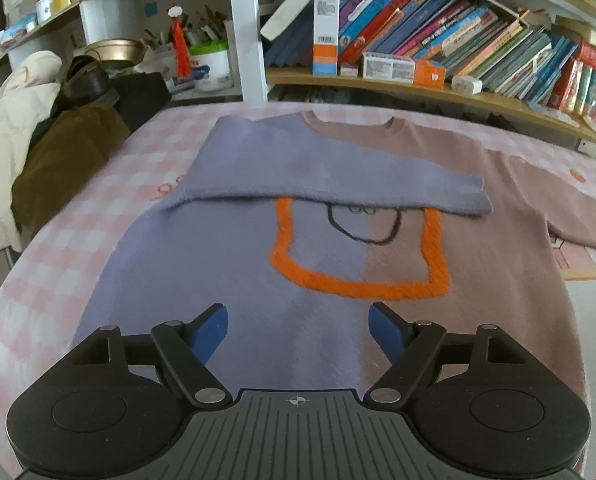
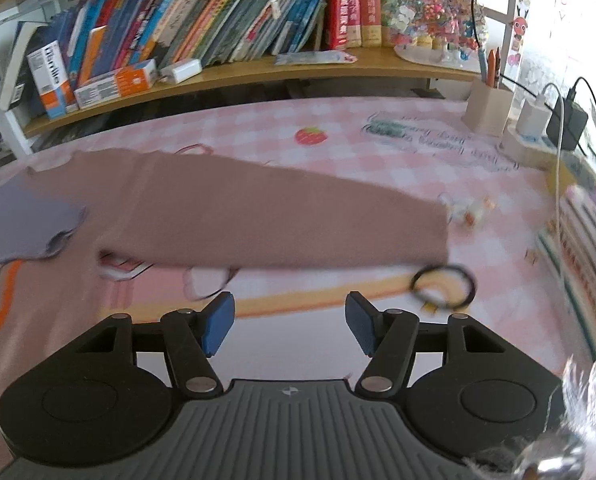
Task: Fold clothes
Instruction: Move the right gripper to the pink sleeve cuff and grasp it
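Bookshelves [image 1: 438, 40] crammed with leaning books line the far side of a tabletop [image 1: 58, 248] covered in pink-and-white check cloth.

Left gripper [image 1: 298, 330]: jaws apart, blue pads [image 1: 214, 330] clear of the fabric, nothing between them. It hangs over the near hem of the sweater [image 1: 226, 280], close to the tabletop's near edge.

Sweater lies flat, neckline toward the far edge. Lavender half sits toward the left edge, tan half toward the right. Orange outline [image 1: 358, 284] with a black stitched curve runs across the chest. Lavender sleeve [image 1: 298, 172] is folded across the chest, its cuff reaching onto the tan half and covering the top of the orange outline.

Right gripper [image 2: 290, 326]: jaws apart, nothing between them, over bare cloth beside the sweater. View is motion-blurred.

Tan sleeve [image 2: 278, 220] stretches out flat toward the right edge, unfolded. Black ring [image 2: 444, 284] lies on the cloth just beyond the cuff. Pencil holder [image 2: 488, 110] and chargers stand at the far right corner. Heap of coats [image 1: 26, 140] sits off the left edge.
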`<state>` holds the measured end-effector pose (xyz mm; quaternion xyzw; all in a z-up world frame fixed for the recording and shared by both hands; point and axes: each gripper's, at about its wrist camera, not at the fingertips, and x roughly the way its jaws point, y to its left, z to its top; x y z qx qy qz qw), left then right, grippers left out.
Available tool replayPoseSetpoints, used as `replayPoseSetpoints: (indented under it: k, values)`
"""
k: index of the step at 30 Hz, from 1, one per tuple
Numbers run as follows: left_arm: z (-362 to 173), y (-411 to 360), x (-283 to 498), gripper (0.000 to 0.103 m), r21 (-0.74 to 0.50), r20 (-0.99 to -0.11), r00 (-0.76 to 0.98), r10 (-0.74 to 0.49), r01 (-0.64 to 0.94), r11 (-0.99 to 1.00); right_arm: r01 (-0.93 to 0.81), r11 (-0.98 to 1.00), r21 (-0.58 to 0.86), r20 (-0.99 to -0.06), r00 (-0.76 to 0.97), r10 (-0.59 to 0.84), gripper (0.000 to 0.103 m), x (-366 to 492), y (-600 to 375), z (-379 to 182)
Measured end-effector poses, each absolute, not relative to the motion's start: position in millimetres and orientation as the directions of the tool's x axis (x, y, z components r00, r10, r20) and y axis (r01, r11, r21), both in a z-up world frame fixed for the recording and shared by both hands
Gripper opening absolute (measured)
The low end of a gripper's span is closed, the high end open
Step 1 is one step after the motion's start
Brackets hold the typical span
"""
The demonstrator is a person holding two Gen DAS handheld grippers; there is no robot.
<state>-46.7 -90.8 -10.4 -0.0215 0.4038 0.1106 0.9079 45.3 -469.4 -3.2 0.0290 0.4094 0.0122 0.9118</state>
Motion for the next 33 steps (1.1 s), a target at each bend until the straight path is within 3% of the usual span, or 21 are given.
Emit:
replayPoseSetpoints:
  k: [7, 19, 24, 29, 33]
  values:
    - [-17, -112, -55, 0.080, 0.090, -0.770, 0.597, 0.223, -0.245, 0.965, 0.004, 0.999, 0.036, -0.729, 0.684, 0.024, 0.059, 83, -510, -5]
    - [-15, -125, -60, 0.080, 0.108, -0.771, 0.578, 0.268, -0.296, 0.949, 0.106, 0.986, 0.131, -0.756, 0.654, 0.030, 0.056, 91, -567, -13]
    - [-15, -124, -63, 0.080, 0.109, -0.767, 0.577, 0.283, -0.317, 0.942, 0.095, 0.971, 0.218, -0.766, 0.634, 0.110, 0.045, 96, -577, -18]
    - [-16, -120, -68, 0.080, 0.111, -0.766, 0.568, 0.301, -0.345, 0.932, 0.105, 0.961, 0.255, -0.763, 0.633, 0.133, 0.045, 104, -578, -22]
    - [-15, -115, -71, 0.080, 0.110, -0.764, 0.564, 0.313, -0.364, 0.925, 0.141, 0.900, 0.412, -0.741, 0.627, 0.241, 0.033, 110, -586, -25]
